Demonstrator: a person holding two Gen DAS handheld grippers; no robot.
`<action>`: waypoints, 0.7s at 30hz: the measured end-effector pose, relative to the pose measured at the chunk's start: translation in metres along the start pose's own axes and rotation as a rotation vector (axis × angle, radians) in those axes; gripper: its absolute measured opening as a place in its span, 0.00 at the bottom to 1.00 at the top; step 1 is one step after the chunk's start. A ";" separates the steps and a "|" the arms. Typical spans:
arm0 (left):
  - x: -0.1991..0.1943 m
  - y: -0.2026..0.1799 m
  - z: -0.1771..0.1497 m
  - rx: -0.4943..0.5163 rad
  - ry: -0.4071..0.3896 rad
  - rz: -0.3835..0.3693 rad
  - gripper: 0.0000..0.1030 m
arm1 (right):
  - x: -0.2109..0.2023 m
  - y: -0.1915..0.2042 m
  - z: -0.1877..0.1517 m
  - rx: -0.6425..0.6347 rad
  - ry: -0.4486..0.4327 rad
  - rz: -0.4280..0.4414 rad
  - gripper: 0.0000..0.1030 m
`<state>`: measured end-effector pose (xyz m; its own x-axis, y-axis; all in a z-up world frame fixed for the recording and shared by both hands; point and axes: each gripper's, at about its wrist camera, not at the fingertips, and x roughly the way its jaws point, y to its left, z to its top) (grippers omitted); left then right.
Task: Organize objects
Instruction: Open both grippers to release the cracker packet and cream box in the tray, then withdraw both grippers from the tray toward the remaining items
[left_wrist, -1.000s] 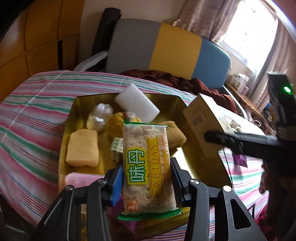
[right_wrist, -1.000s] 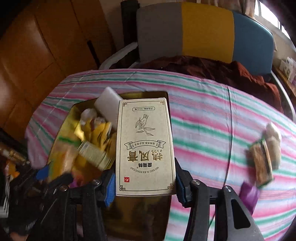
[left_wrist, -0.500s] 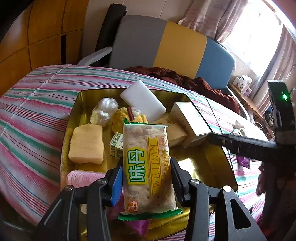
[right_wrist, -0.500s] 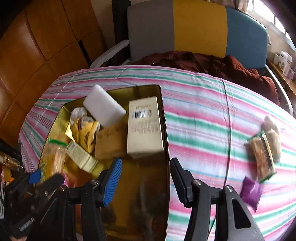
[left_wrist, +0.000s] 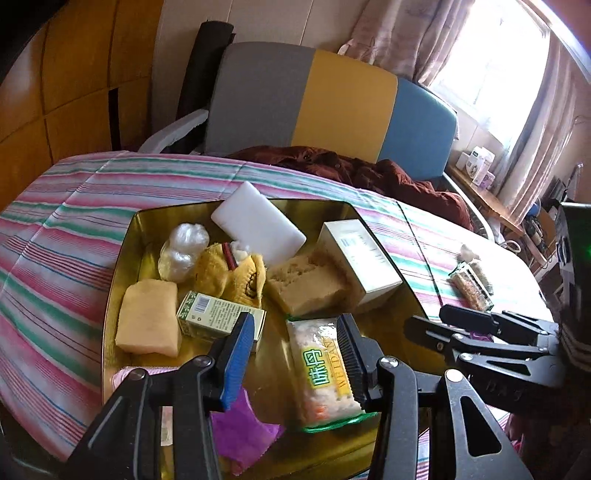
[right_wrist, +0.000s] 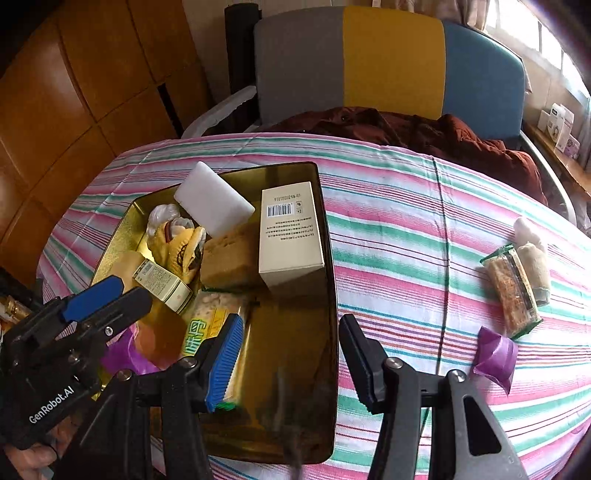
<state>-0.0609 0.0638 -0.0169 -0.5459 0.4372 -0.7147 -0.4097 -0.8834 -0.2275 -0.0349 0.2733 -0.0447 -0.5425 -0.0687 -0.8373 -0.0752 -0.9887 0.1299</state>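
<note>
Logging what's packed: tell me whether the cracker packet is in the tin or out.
In. The cracker packet lies flat on the gold tin's floor, beside the sponge.

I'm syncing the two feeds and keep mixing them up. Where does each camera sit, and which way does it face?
Left wrist: on the left gripper, looking down into the gold tin; the right gripper shows at right.
Right wrist: on the right gripper, over the tin's right rim; a hand shows low left.
Shared: tin, cracker pack, cream box.
</note>
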 end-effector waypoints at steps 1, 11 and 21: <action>0.000 0.000 -0.001 -0.001 0.001 0.000 0.49 | 0.000 0.001 -0.001 0.000 0.001 0.000 0.53; -0.004 0.002 -0.016 -0.010 0.008 0.021 0.64 | 0.002 0.004 -0.012 -0.007 0.003 -0.002 0.60; -0.013 -0.004 -0.017 0.000 -0.007 0.022 0.71 | -0.003 0.003 -0.016 0.004 -0.013 0.001 0.69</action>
<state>-0.0394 0.0584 -0.0181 -0.5596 0.4190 -0.7150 -0.3977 -0.8927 -0.2119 -0.0202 0.2687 -0.0504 -0.5530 -0.0676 -0.8304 -0.0780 -0.9881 0.1324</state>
